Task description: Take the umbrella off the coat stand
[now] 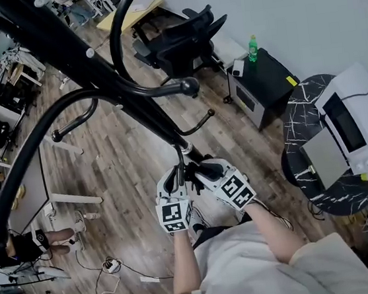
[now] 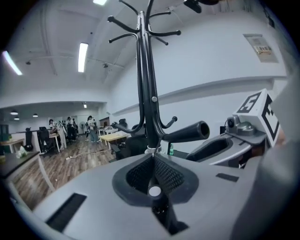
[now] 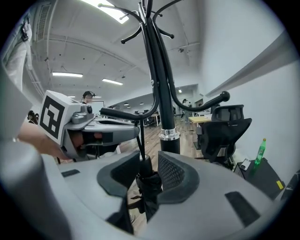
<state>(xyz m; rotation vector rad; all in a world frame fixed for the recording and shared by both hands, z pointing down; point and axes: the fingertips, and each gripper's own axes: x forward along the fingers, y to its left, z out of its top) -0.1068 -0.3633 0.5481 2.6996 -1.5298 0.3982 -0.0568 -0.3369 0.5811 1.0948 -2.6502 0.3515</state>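
The black coat stand [image 1: 94,67] rises in front of me, its pole [image 3: 161,93] just beyond both grippers. A folded black umbrella [image 3: 146,180] hangs by a thin strap [image 3: 139,140] from a low curved hook [image 3: 117,114]. My right gripper [image 3: 149,164] is shut on the umbrella's upper end, a pad on either side. In the head view the strap [image 1: 180,158] drops between the right gripper [image 1: 199,172] and the left gripper [image 1: 176,175]. The left gripper [image 2: 153,161] has its pads together at the tips. It sits beside the hook's round arm [image 2: 187,132], level with the right gripper [image 2: 220,147].
A black office chair [image 1: 181,40] stands behind the stand. To the right are a black cabinet [image 1: 265,80] with a green bottle [image 1: 252,47] and a round dark table [image 1: 302,135] with a white printer [image 1: 356,115]. Cables [image 1: 109,265] lie on the wooden floor.
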